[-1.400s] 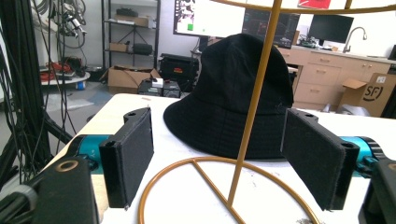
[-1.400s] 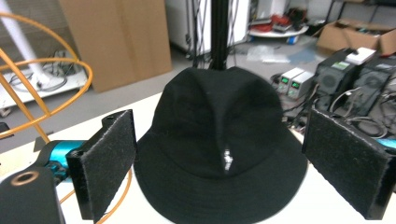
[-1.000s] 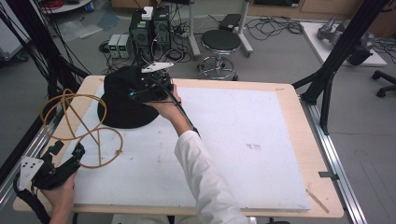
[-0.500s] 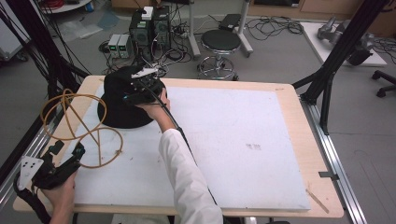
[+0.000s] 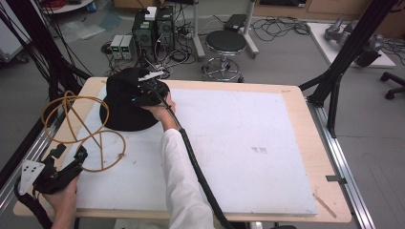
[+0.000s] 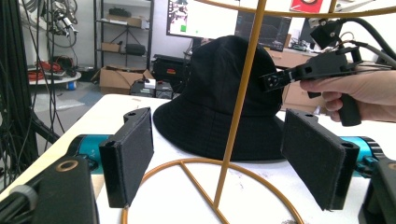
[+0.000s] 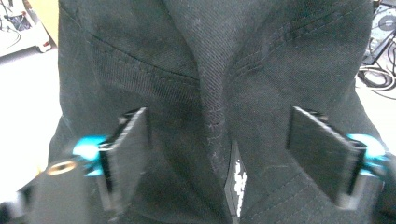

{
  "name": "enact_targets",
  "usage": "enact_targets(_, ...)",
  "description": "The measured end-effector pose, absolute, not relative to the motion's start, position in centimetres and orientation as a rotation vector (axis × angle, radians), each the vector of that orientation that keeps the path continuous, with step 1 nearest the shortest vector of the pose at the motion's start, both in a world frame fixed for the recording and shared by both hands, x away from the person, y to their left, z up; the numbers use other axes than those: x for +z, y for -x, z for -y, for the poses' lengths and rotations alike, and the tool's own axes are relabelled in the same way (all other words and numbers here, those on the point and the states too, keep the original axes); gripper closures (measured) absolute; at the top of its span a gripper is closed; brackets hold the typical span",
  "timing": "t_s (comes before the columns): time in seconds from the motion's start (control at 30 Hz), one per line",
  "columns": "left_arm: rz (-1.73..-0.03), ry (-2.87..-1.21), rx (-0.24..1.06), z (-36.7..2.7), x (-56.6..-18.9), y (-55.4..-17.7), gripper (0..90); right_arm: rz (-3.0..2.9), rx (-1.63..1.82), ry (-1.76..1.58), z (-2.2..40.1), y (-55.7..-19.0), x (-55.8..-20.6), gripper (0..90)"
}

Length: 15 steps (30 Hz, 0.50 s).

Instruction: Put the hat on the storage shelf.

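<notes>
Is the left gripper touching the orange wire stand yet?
Apart. The left gripper view shows the left gripper open, its pads on either side of the orange wire stand with clear gaps to the upright.

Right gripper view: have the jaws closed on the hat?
No, the right gripper is open, its jaws standing wide apart on either side of a fold in the black hat.

Our right arm wears a white sleeve [image 5: 179,191]. Each gripper [image 6: 219,161] is black, with flat black pads [image 6: 133,154], teal fittings behind them, and a thick black cable [image 5: 198,174] trailing back.
</notes>
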<state>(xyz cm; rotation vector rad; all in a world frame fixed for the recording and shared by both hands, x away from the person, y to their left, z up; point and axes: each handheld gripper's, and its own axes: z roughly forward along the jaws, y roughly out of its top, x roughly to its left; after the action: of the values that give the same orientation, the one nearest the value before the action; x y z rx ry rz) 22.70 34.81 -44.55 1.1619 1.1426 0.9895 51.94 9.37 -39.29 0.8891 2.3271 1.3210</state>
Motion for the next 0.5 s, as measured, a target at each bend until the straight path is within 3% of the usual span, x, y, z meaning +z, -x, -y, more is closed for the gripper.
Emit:
enact_targets(0.07,-1.141,-1.159,0.988,-34.79,-44.53,-22.69,26.2,-2.311,1.269,-0.874,-9.41,-51.87,-39.24,46.1)
enact_targets(0.1,-1.138,-1.156,0.989,-34.80,-44.50,-22.64,26.2,-2.311,1.269,-0.874,-9.41,-51.87,-39.24,46.1)
enact_targets(0.3,-1.139,-1.149,0.991,-34.89,-44.48,-22.54,26.1,-2.305,1.324,-0.937,-9.23,-51.84,-39.05,83.0)
enact_targets(0.5,-1.134,-1.151,0.989,-34.83,-44.43,-22.41,26.0,-2.321,1.293,-0.919,-9.54,-51.41,-38.78,87.4)
